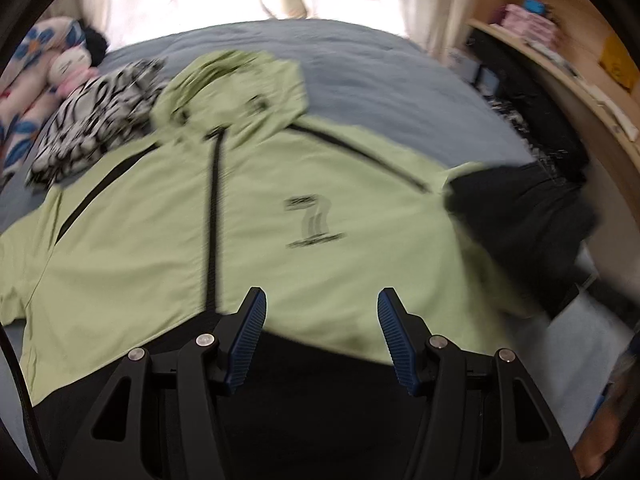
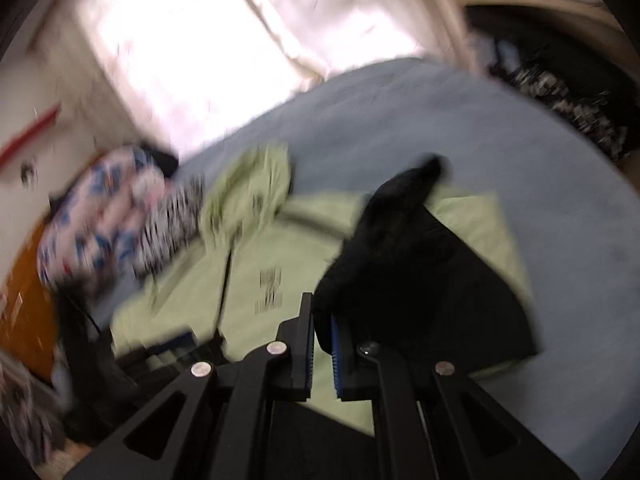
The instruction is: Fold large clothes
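The green jacket (image 1: 280, 208) lies front-up on the blue bed (image 1: 360, 72), hood toward the curtain. Its black sleeve (image 2: 400, 248) is clenched in the right gripper (image 2: 322, 344), lifted over the chest, probably to fold it inward. The left gripper (image 1: 322, 312) hangs released over the hem, holding nothing.

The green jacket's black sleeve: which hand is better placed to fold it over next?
Probably the right. Its tool is pinched on the black sleeve of the green jacket. The left tool hangs open above the jacket's hem, holding nothing.
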Tool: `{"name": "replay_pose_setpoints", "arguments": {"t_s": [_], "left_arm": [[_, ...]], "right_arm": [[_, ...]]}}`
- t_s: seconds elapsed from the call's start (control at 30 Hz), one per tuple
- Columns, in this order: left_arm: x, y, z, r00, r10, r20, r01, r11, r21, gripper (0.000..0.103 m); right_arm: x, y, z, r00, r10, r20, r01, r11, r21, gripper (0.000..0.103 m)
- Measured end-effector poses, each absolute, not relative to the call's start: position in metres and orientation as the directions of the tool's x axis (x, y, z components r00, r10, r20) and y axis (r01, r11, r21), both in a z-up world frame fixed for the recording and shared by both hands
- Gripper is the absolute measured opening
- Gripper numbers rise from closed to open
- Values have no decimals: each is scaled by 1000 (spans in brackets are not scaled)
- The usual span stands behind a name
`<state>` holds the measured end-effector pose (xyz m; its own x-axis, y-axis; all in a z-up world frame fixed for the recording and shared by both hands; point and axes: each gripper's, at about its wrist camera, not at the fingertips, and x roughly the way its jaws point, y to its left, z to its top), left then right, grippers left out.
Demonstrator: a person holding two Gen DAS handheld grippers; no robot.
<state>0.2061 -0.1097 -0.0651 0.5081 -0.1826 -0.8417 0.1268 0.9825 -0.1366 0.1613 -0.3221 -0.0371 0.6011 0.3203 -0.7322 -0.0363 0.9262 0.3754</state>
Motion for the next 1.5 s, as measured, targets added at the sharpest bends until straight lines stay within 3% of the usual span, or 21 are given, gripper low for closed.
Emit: {"name": "replay_pose_setpoints", "arguments": {"t_s": [0.17,0.4,0.47,0.7,0.93,0.97,1.07,1.13,1.2,1.37,1.5], "left_arm": [[203,-89,-99,444,-229,-866,119,973,-196,57],[202,-103,-109,382,-411,-828,197,911,-362,57],[202,-108,-109,362,-467,-807,206,884,-419,57],[212,-132,-120,288,-594,-751,213,805,-554,57],[228,-159,-148,243,-604,-759,190,797,-573,56],[230,-163,-149,242,-601,-762,189,800,-570,53],[239,-175,-154,228,-597,-769,188,802,-567,23],[246,-180,-154,216,-604,-767,171,797,-579,18],[250,-196,-140,248,-550,-797,221,834,-506,8],[261,-223,-62,399,-506,-764,346,855,-386,4],[273,-216,19,569,-458,-683,391,881,-266,4]], "right_arm": [[160,-304,-100,463,294,-836,-7,945,328,10],[119,-314,-88,521,343,-781,-18,920,392,45],[109,-316,-86,544,333,-770,-3,919,394,49],[95,-321,-93,547,352,-760,17,902,431,49],[98,-316,-98,544,376,-750,-5,896,445,49],[98,-316,-98,544,378,-749,-8,895,446,49],[98,-315,-101,542,377,-751,-9,896,443,49],[98,-316,-103,542,379,-750,-10,895,445,49],[97,-317,-104,541,379,-751,-8,895,446,49],[95,-320,-103,542,379,-750,0,893,450,49],[92,-322,-99,544,364,-756,8,899,439,49]]}}
